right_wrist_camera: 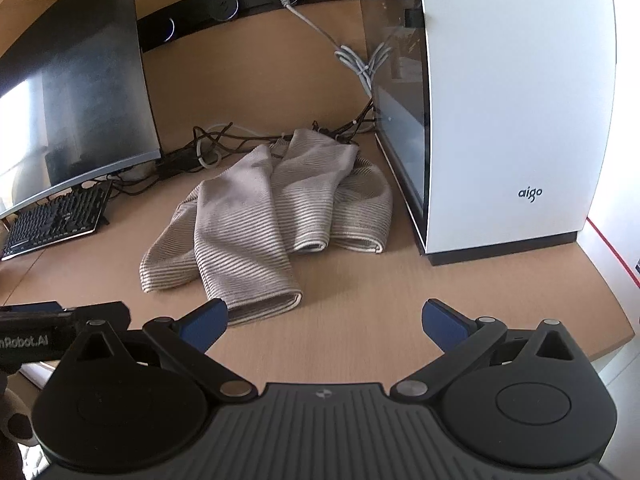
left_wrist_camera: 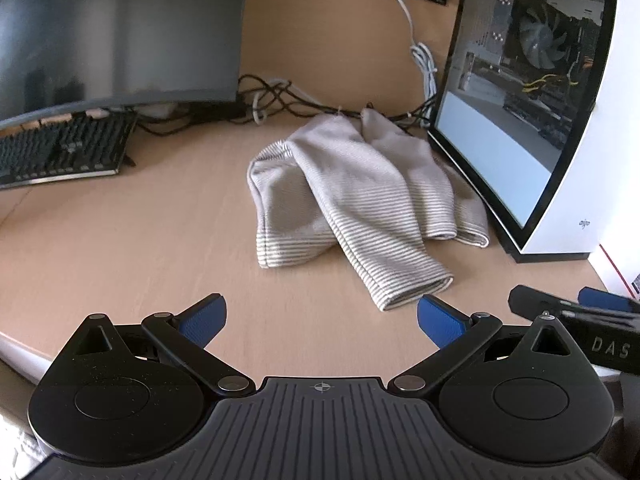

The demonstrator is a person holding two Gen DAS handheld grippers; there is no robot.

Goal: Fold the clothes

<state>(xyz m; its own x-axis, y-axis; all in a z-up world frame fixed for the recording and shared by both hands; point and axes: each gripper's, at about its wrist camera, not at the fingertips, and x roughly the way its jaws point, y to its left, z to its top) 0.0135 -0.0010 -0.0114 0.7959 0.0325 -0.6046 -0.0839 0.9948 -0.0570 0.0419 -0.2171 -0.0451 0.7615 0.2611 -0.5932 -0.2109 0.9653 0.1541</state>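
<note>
A beige striped knit garment (left_wrist_camera: 360, 196) lies crumpled on the wooden desk (left_wrist_camera: 140, 232), one sleeve reaching toward the front edge. It also shows in the right wrist view (right_wrist_camera: 260, 208). My left gripper (left_wrist_camera: 320, 320) is open and empty, hovering over the desk's front edge, its right finger close to the sleeve cuff (left_wrist_camera: 416, 292). My right gripper (right_wrist_camera: 324, 322) is open and empty, its left finger next to the same cuff (right_wrist_camera: 264, 306). The right gripper's side shows in the left wrist view at the right edge (left_wrist_camera: 576, 320).
A white PC case (right_wrist_camera: 512, 120) with a glass side stands right of the garment. A monitor (left_wrist_camera: 116, 36) and a black keyboard (left_wrist_camera: 60, 152) are at the left. Tangled cables (left_wrist_camera: 288, 100) lie behind the garment. The desk edge curves at the front left and right.
</note>
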